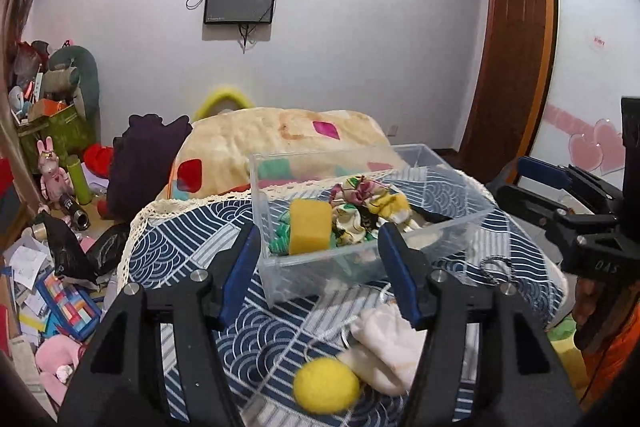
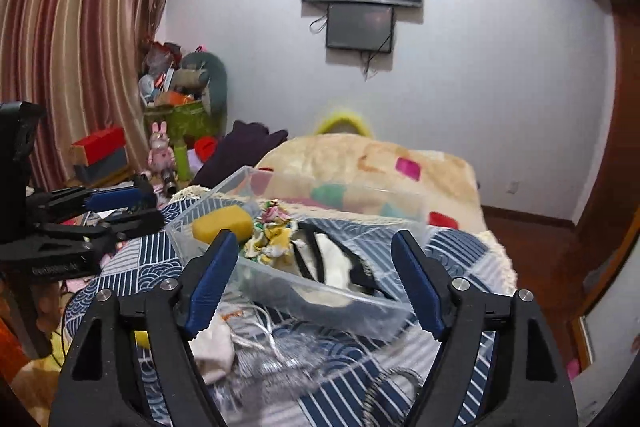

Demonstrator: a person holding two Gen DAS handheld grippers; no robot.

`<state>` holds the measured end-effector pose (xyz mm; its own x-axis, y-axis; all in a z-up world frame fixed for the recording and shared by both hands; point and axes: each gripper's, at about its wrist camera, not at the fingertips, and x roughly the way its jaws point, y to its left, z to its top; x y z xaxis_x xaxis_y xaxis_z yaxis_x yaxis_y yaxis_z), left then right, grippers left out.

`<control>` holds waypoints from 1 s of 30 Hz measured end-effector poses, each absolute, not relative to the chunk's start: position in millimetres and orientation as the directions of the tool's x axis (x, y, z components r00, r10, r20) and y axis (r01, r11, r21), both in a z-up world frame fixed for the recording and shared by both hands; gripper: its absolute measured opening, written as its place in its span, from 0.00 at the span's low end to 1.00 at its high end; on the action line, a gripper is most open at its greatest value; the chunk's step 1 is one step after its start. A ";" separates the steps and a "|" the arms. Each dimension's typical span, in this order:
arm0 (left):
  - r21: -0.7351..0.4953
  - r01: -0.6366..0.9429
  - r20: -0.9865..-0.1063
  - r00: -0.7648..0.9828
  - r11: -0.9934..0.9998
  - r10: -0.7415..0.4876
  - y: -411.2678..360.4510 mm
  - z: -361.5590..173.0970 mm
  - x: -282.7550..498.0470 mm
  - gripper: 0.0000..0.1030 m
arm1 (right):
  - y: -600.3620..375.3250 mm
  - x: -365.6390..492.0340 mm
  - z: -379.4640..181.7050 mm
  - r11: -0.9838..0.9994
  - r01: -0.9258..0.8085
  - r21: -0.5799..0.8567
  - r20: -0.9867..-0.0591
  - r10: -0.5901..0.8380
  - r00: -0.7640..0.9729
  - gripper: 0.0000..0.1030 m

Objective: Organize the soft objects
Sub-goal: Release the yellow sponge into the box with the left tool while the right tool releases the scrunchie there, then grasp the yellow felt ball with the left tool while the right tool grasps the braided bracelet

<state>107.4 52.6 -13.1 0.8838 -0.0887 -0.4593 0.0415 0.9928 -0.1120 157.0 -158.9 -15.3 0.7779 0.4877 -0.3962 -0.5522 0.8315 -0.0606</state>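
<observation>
now your left gripper (image 1: 318, 267) hangs with its blue-padded fingers (image 1: 240, 267) spread wide and nothing between them, and your right gripper (image 2: 314, 275) is just the same, splayed apart and empty. straight ahead at twelve o'clock sits the clear plastic box (image 1: 360, 259) on the navy wave-patterned cloth (image 1: 176, 247) that covers the bed. inside it, in your left view, a yellow sponge block (image 1: 310, 227) stands toward the box's nine o'clock side, a crumpled floral fabric (image 1: 368, 203) of yellow, pink and green lies just beside it toward two o'clock, and some green bits show under the sponge. your right view adds a black-and-white cloth (image 2: 332, 263) slumped in the box's near half.

outside the box, at six o'clock in the left view, a fuzzy yellow ball (image 1: 326, 389) rests on the cloth, touching a bunched cream cloth (image 1: 386, 347) at its two o'clock. a thin white cord (image 2: 264, 331) trails on the cloth near the box's front wall. beyond the box, a cream blanket (image 1: 280, 135) with coloured patches is heaped on the bed.
</observation>
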 end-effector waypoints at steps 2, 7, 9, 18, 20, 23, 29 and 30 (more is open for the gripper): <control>-0.087 0.024 -0.449 0.892 0.996 -0.061 49.6 -14.7 97.2 0.59 | -170.8 149.1 -17.0 0.846 -0.530 -0.060 -0.379 0.472 0.796 0.77; -0.066 0.019 -0.466 0.883 0.998 -0.048 42.4 -29.1 83.2 0.59 | -190.5 143.7 -34.1 0.877 -0.477 -0.055 -0.399 0.419 0.816 0.80; -0.082 0.016 -0.487 0.872 0.997 -0.054 42.4 -38.6 79.5 0.59 | -195.3 144.1 -42.6 0.884 -0.465 -0.046 -0.426 0.403 0.810 0.80; -0.126 -0.028 -0.564 0.824 0.992 -0.049 48.6 -81.9 71.0 0.59 | -214.2 154.9 -89.4 0.912 -0.410 0.003 -0.552 0.344 0.760 0.80; -0.130 -0.029 -0.578 0.814 0.991 -0.052 48.9 -88.4 69.7 0.59 | -216.6 156.4 -97.1 0.913 -0.408 0.012 -0.571 0.341 0.747 0.79; -0.139 -0.030 -0.594 0.803 0.990 -0.058 49.9 -97.7 68.2 0.59 | -217.5 155.6 -104.4 0.909 -0.416 0.019 -0.589 0.346 0.730 0.79; -0.197 -0.001 -0.611 0.782 0.980 -0.121 50.7 -110.9 71.0 0.56 | -213.4 153.2 -114.9 0.904 -0.428 0.011 -0.616 0.343 0.709 0.43; -0.195 0.002 -0.612 0.781 0.981 -0.123 49.7 -112.0 71.5 0.53 | -214.8 152.4 -114.1 0.904 -0.427 0.016 -0.615 0.346 0.709 0.31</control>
<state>71.5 49.7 -112.0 0.7813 -0.1232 -0.6119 0.0021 0.9808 -0.1949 152.4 -214.8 -114.1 0.7087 0.3460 -0.6149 -0.4273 0.9040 0.0161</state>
